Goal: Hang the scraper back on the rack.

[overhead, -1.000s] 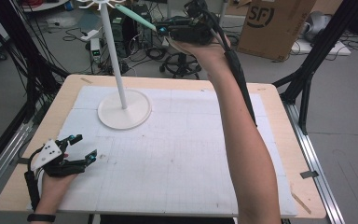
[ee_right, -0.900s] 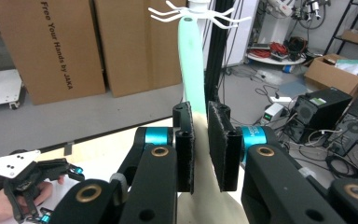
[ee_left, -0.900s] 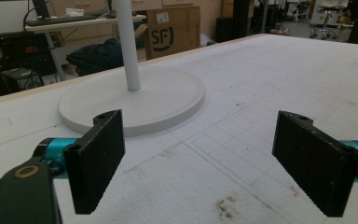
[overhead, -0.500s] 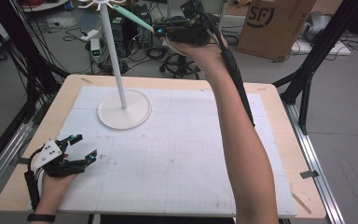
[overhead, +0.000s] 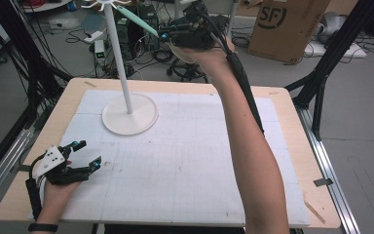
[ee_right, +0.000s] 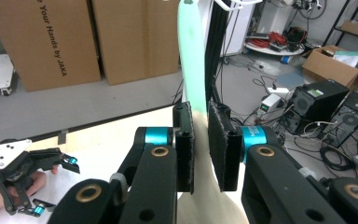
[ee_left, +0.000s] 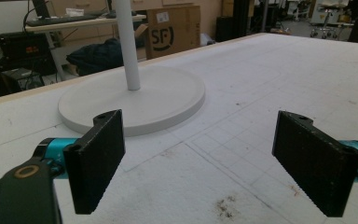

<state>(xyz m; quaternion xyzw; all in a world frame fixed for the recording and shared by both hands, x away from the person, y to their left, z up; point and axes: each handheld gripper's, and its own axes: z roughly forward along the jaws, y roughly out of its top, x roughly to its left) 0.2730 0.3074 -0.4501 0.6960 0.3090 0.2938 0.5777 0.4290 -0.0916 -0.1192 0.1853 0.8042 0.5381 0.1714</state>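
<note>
The right gripper (overhead: 168, 35) is clamping a pale green utensil (overhead: 139, 22) beside the top of the white stand (overhead: 121, 63), its tip reaching toward the hooks. A small tilt could make it miss (or nudge the stand). The left gripper (overhead: 80, 155) is resting near the stand's base, jaws apart; the right gripper view is showing the clamp closely.

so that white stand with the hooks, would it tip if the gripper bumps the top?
Probably yes if knocked hard: the stand is a tall thin pole, so a bump near the hooks has leverage. Its wide flat base should resist light nudges. It may slide on the white mat.
</note>
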